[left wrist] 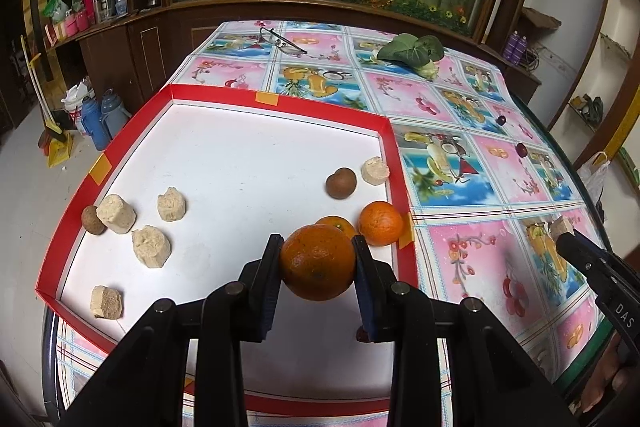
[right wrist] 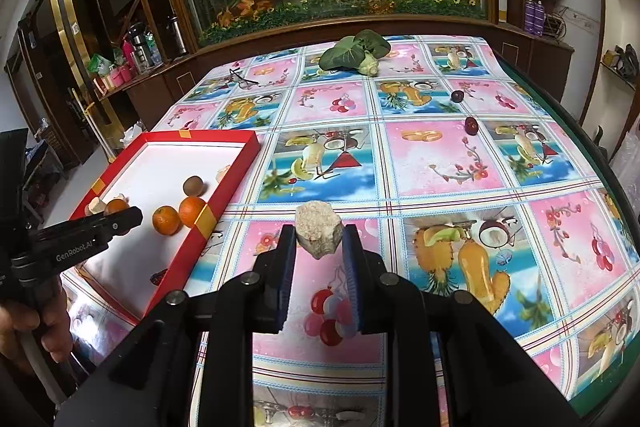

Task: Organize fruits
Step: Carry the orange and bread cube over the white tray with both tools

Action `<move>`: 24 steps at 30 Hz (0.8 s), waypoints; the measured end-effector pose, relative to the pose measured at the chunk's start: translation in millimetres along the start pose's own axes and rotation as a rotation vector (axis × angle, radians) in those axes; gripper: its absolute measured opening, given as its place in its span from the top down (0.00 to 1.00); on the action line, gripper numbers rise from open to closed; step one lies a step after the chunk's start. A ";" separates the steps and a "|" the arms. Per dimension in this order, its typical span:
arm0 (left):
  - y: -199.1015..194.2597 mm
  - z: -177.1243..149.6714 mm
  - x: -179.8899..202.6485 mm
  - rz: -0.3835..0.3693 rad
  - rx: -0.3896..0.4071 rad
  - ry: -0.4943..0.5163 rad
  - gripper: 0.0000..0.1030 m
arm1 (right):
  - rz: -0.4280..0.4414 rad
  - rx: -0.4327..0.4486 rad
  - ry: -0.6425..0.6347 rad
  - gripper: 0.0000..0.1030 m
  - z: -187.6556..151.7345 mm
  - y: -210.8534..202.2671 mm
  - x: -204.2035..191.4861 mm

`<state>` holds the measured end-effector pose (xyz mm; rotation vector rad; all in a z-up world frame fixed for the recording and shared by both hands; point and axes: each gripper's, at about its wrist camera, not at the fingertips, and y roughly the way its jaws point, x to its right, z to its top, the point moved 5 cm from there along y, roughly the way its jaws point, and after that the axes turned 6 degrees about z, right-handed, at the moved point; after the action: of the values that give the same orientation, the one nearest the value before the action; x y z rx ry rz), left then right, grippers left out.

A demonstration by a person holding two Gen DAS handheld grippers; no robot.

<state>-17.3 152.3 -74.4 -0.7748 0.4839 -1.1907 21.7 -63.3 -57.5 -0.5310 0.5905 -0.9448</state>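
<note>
The left gripper [left wrist: 316, 251] was clamped on an orange [left wrist: 317, 261] above the red-rimmed tray [left wrist: 224, 97], near two other oranges [left wrist: 380, 223] at the tray's right wall. The right gripper [right wrist: 319, 241] pinched a beige crumbly chunk [right wrist: 318, 233] — held over the fruit-print tablecloth [right wrist: 440, 163], just outside the tray — with two dark cherries [right wrist: 471, 125] lying farther off.

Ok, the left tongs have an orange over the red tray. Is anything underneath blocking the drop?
Nothing directly below: the orange hangs over bare white floor of the tray. Two oranges sit just beyond it, near the right wall.
</note>
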 end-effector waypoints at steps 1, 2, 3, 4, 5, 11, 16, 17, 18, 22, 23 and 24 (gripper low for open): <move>-0.7 -0.1 0.6 -0.001 0.002 0.002 0.68 | 0.000 0.000 0.001 0.76 -0.2 0.2 0.1; -1.7 0.0 0.4 -0.004 0.005 0.001 0.68 | -0.001 -0.001 0.000 0.76 -0.1 0.1 0.3; -2.5 0.3 -0.3 -0.002 0.008 0.001 0.68 | -0.002 0.000 0.001 0.76 -0.3 -0.2 0.0; -3.6 0.8 -1.7 0.001 0.013 0.000 0.68 | -0.002 0.001 0.002 0.76 -1.1 -0.5 0.3; -4.4 0.7 -3.0 -0.001 0.014 -0.003 0.68 | -0.003 0.003 0.003 0.76 -1.4 -1.2 0.4; -11.9 2.7 -13.0 0.007 0.033 -0.017 0.68 | -0.026 0.024 0.005 0.76 -6.5 -10.3 7.4; -20.6 5.3 -29.1 0.031 0.056 -0.049 0.68 | -0.033 0.028 0.011 0.76 -8.8 -16.0 14.2; -21.6 6.0 -32.1 0.039 0.060 -0.052 0.68 | -0.033 0.030 0.012 0.76 -8.8 -16.4 15.0; -22.1 7.0 -34.8 0.044 0.062 -0.056 0.68 | -0.030 0.030 0.014 0.76 -8.9 -16.7 15.6; -26.7 9.3 -55.0 0.073 0.074 -0.104 0.68 | -0.010 0.029 0.010 0.76 -8.8 -14.2 11.0; -28.4 10.7 -60.0 0.082 0.080 -0.116 0.68 | -0.002 0.028 0.006 0.76 -8.6 -12.8 8.5; -30.4 11.5 -65.6 0.092 0.087 -0.125 0.68 | 0.004 0.028 0.003 0.76 -8.7 -12.4 6.8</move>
<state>-49.4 212.5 -47.8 -0.7399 0.3584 -1.0635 11.7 -76.6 -57.3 -0.5036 0.5797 -0.9493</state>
